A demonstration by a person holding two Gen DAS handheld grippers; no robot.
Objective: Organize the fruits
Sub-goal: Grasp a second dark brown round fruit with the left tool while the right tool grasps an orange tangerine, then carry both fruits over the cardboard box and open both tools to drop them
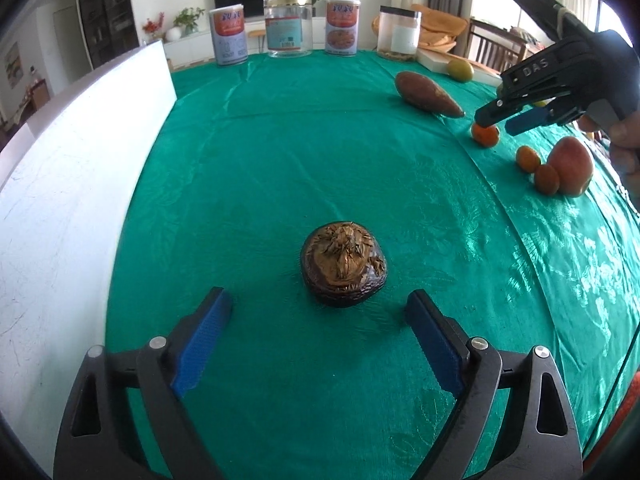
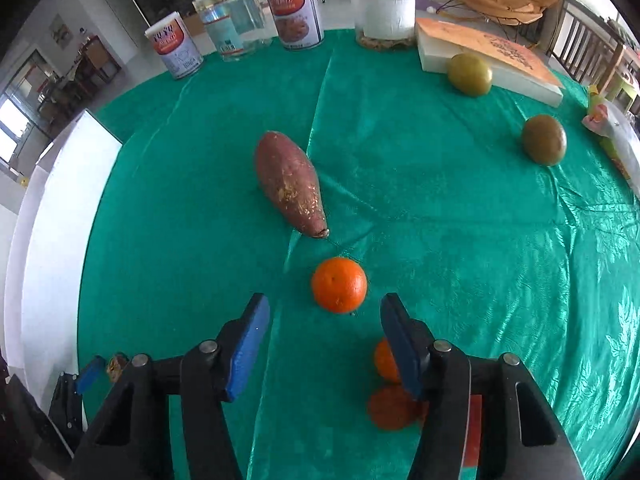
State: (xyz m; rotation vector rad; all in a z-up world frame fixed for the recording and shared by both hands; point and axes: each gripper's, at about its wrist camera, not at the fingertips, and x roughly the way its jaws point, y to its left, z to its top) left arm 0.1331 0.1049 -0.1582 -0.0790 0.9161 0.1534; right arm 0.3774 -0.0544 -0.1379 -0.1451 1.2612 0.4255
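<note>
A dark brown round fruit (image 1: 343, 264) with a dry tan top sits on the green tablecloth (image 1: 280, 152), just ahead of my left gripper (image 1: 320, 305). Its jaws stand wide and touch nothing. My right gripper (image 2: 325, 307) hangs over a small orange (image 2: 339, 285) that lies just beyond its fingertips, untouched by the blue pads. In the left wrist view the right gripper (image 1: 500, 119) hovers above that orange (image 1: 485, 136). A sweet potato (image 2: 290, 182) lies behind it. Two more small oranges (image 1: 528, 159) and a red fruit (image 1: 570, 170) sit together nearby.
Two green fruits (image 2: 469, 74) (image 2: 544, 140) lie at the back right, one by a white box (image 2: 492, 64). Cans and clear jars (image 2: 298, 10) line the far edge. A white board (image 1: 80, 168) stands along the left. A plastic packet (image 2: 616, 140) lies at the right edge.
</note>
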